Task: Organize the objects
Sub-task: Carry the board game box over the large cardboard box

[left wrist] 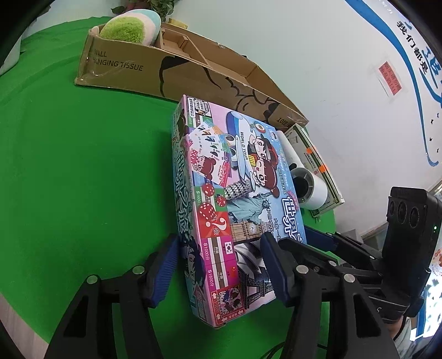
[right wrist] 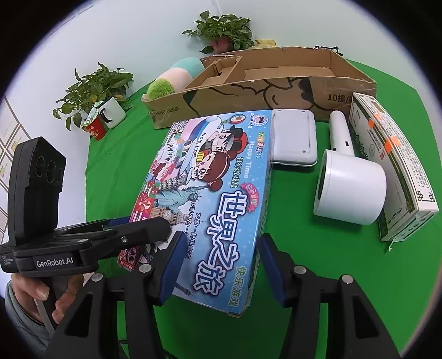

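Note:
A colourful board game box (left wrist: 226, 210) (right wrist: 210, 198) is held tilted above the green cloth. My left gripper (left wrist: 218, 268) is shut on its near left corner, one blue pad on the side, one on the lid. My right gripper (right wrist: 218, 265) is shut on its near right edge; the blue pads press both faces. The left gripper also shows in the right wrist view (right wrist: 116, 234), clamping the box's left corner. The open cardboard box (left wrist: 176, 71) (right wrist: 276, 80) stands behind, holding a plush toy (left wrist: 132, 26) (right wrist: 171, 80).
On the green table (left wrist: 69, 165) (right wrist: 331, 248) lie a white flat device (right wrist: 294, 138), a white handheld appliance (right wrist: 350, 182) (left wrist: 309, 190) and a green-white carton (right wrist: 392, 165) (left wrist: 315, 160). Two potted plants (right wrist: 96, 99) (right wrist: 221, 30) stand by the wall.

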